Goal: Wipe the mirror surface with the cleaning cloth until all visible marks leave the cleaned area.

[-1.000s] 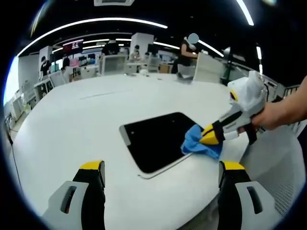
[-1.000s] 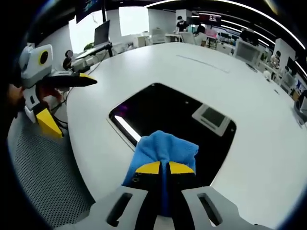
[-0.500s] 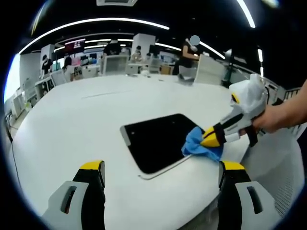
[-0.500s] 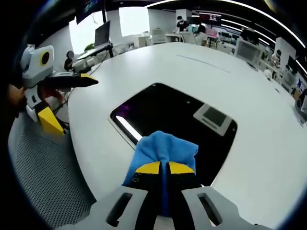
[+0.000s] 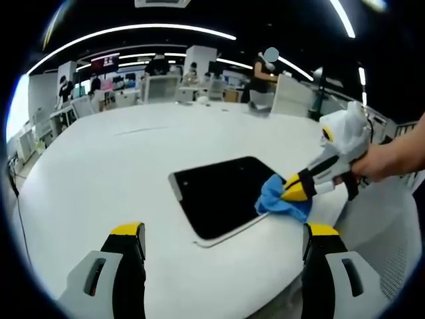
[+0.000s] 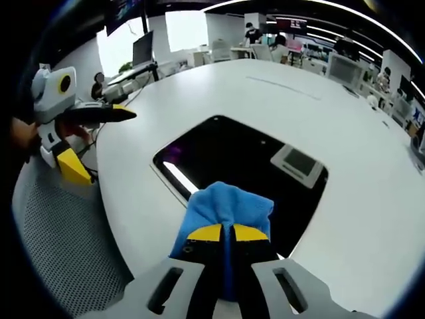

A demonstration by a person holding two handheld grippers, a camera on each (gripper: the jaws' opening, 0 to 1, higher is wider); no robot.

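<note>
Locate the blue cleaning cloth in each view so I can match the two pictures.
Left gripper view: blue cloth right of centre, on the mirror's right corner, pinched by the right gripper.
Right gripper view: cloth low centre, in that gripper's shut jaws, over the mirror's near edge.
Shared landmark: the dark mirror on the white table.

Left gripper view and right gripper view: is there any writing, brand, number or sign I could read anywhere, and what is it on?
None can be read.
Wall screen at the far end of the room: coloured patches, too blurred to read.
Mirror, blue cloth and white table: no lettering visible.
Right tool, shut on the cloth, and left tool: yellow tips, no label visible.
</note>
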